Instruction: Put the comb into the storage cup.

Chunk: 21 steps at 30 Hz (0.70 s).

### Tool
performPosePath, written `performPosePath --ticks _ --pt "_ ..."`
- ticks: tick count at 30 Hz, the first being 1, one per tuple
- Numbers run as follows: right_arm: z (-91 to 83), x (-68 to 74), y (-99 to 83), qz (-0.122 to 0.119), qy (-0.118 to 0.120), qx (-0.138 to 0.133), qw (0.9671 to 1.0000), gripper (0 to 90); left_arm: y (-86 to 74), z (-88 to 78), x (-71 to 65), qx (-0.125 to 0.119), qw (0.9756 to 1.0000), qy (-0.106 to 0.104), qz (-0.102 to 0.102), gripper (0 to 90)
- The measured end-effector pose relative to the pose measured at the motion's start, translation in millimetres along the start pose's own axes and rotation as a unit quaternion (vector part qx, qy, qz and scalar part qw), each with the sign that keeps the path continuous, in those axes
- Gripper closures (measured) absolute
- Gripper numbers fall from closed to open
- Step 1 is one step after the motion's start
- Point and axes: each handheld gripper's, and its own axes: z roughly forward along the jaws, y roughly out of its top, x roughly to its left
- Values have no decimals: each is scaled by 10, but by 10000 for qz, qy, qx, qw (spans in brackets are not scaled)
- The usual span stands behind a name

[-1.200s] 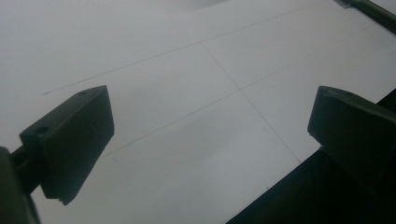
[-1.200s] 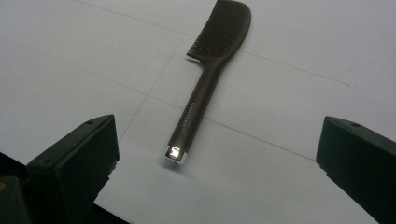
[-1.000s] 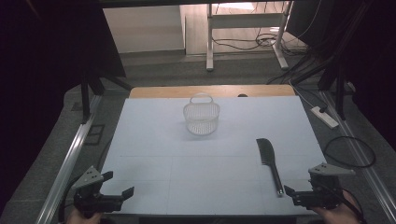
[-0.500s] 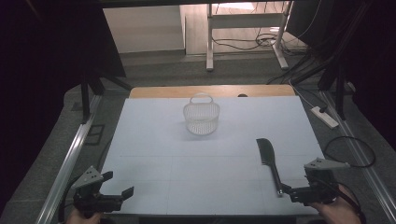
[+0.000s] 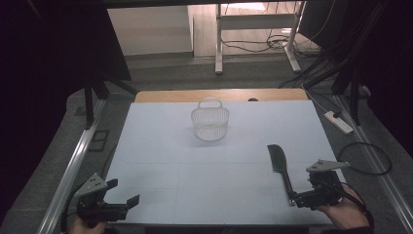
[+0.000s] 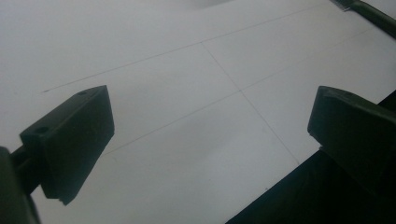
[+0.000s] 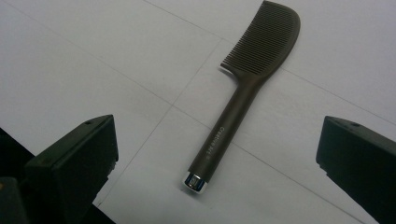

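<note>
The white surface (image 5: 160, 146) takes up most of what I can see, and I will place everything else against the small wire basket (image 5: 210, 123) standing on it toward the far edge. The basket is upright, handle raised, and looks empty as far as I can tell from here.

Well nearer than the basket and off to its right lies a dark comb (image 5: 279, 165), flat on the surface, teeth end pointing toward the basket's side of the surface and the handle with its small silver cap toward the person. In the right gripper view the comb (image 7: 247, 88) sits between and just beyond the two black jaws, untouched.

The right hand-held gripper (image 5: 298, 199) hangs just at the comb's capped end, farther from the basket than the comb is, jaws spread wide with nothing between them. The left hand-held gripper (image 5: 124, 195) is well apart from the basket, nearer and to its left at the near edge, also spread wide over bare surface and holding nothing.

My reading is that the work has barely begun: the comb is being approached but not yet gripped. Closing on the handle, lifting it, and, I would guess, carrying it to the basket all remain.
</note>
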Motion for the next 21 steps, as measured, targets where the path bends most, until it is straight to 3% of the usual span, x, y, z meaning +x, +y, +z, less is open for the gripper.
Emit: performPosePath --ticks 4,16,21 --pt "46 0 35 -61 -34 31 10000 0 -1 -1 4 -1 10000 -9 -7 15" --pt "179 -41 166 96 69 165 9998 0 -1 -2 12 -7 10000 -38 -38 16" --pt "225 -21 238 21 64 272 9996 0 -2 -3 13 -11 10000 -44 -39 16"
